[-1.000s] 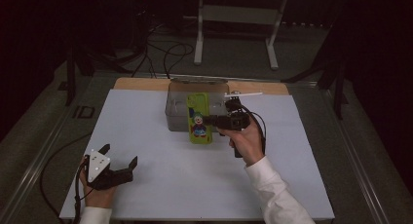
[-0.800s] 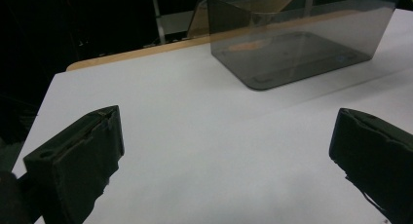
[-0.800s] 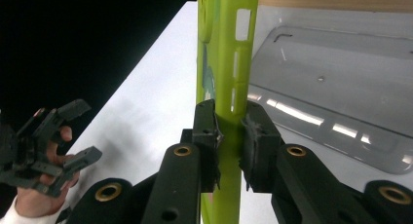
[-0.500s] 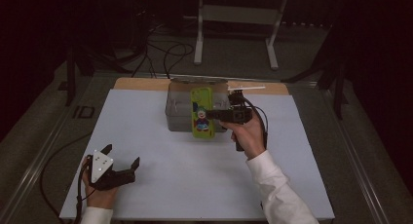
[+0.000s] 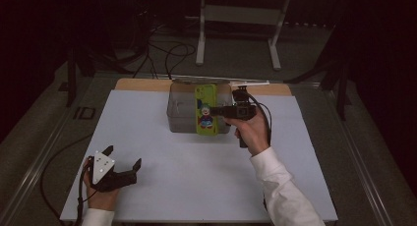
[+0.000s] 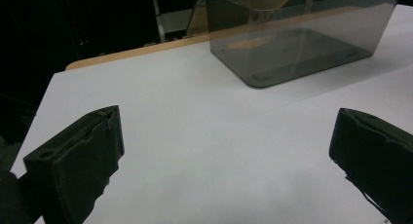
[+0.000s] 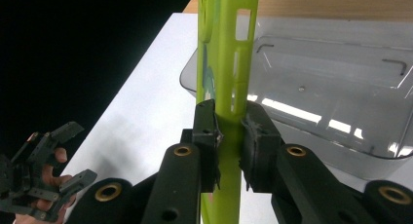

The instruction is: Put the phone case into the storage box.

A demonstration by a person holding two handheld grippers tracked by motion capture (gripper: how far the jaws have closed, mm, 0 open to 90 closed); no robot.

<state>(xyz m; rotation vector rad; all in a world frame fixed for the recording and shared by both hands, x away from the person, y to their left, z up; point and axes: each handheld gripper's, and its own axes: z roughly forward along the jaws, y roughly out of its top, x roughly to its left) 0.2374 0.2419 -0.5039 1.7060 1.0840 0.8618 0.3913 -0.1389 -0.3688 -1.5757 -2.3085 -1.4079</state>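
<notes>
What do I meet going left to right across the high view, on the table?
Left gripper → clear bin → green phone case → right gripper → the hand holding it.

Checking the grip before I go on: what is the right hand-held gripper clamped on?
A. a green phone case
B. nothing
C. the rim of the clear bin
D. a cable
A: the right hand-held gripper pinches the green phone case edge-on above the clear bin.
</notes>
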